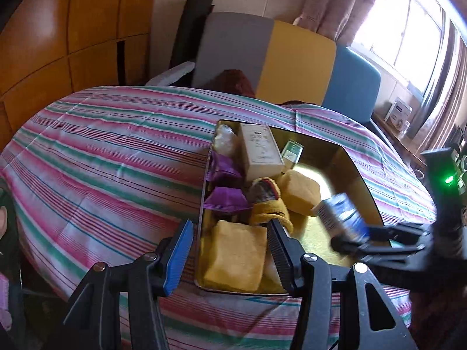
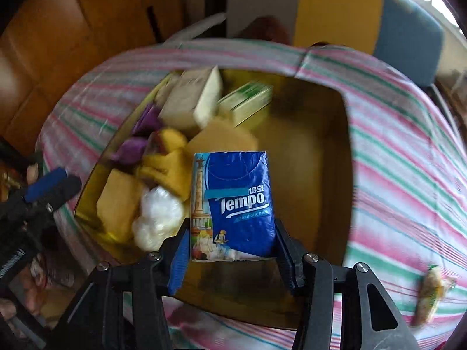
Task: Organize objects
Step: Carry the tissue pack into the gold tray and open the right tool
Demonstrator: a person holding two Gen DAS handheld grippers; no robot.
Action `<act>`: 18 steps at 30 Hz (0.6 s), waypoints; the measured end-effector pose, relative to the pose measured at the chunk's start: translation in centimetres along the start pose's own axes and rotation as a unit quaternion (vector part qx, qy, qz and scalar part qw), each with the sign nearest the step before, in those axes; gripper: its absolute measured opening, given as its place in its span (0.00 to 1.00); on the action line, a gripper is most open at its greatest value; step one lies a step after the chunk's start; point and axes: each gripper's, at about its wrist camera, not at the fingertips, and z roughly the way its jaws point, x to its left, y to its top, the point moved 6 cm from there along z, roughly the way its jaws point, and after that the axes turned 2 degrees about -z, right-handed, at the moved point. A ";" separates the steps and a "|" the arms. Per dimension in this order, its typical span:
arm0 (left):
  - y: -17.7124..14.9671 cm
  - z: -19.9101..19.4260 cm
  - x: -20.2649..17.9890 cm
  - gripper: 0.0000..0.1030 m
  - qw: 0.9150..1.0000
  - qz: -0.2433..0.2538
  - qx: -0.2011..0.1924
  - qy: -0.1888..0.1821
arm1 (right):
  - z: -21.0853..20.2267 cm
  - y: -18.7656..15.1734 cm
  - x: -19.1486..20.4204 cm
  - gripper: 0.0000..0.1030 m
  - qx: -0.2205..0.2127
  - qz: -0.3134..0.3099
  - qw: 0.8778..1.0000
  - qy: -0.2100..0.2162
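One big bed (image 1: 102, 151) with a pink, green and white striped sheet fills most of the room. On the sheet sits a wide gold tray (image 1: 344, 157), shiny inside. Its left side is full and its right side is bare.

In the tray lie a tall beige box (image 1: 261, 151), a small green and white box (image 2: 246, 102), yellow sponges (image 1: 236, 258), purple wrappers (image 1: 224, 199) and a lumpy white bag (image 2: 157, 218). One small snack packet (image 2: 432, 297) lies out on the sheet, well apart from the tray.

The right gripper (image 2: 233, 250) is clamped on a blue Tempo tissue pack (image 2: 236, 204). Its two pads squeeze the bottom sides of the pack, and the pack sticks up above the bare part of the tray.

The left gripper (image 1: 230, 250) hangs over the near left edge of the tray. Its jaws are apart and nothing is between them.

I think the tissue pack is light and soft. It can squash, and its plastic skin looks a bit slippery. Holding it by the two long sides, low down, looks like a good way. A gentle squeeze should be enough.
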 end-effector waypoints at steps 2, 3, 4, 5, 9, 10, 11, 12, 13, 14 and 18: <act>-0.1 0.0 0.3 0.52 1.000 0.001 -0.002 0.005 | 1.4 0.1 0.9 0.51 0.012 0.001 1.000 -0.001; -0.1 0.1 0.3 0.52 1.000 0.000 -0.001 0.006 | 2.1 0.2 1.2 0.51 0.017 0.006 1.000 0.000; -0.2 0.2 0.3 0.52 1.000 0.000 0.000 0.007 | 2.8 0.1 1.1 0.51 0.023 0.011 1.000 0.000; -0.3 0.3 0.4 0.52 1.000 0.001 0.001 0.008 | 3.4 0.2 1.3 0.51 0.027 0.017 0.999 -0.005; -0.4 0.4 0.6 0.52 1.000 0.007 -0.001 0.021 | 5.0 -0.2 1.7 0.52 0.038 0.046 0.998 -0.007; -0.4 0.4 0.7 0.52 1.000 0.007 -0.001 0.022 | 5.2 -0.4 1.7 0.53 0.040 0.050 0.998 -0.003; -0.5 0.5 0.7 0.52 1.000 0.007 0.000 0.025 | 5.3 -0.6 1.9 0.54 0.040 0.052 0.998 0.001; -0.6 0.5 0.7 0.52 1.000 0.008 0.001 0.027 | 5.2 -0.7 1.8 0.55 0.036 0.054 0.998 0.003; -0.6 0.5 0.7 0.52 1.000 0.008 0.001 0.027 | 5.1 -0.8 1.7 0.56 0.033 0.056 0.998 0.004; -0.6 0.5 0.7 0.52 1.000 0.009 0.001 0.029 | 5.0 -0.9 1.6 0.56 0.029 0.060 0.998 0.008; -0.7 0.5 0.4 0.52 0.999 0.021 -0.001 0.034 | 4.0 -0.9 1.4 0.56 0.009 0.063 0.998 0.011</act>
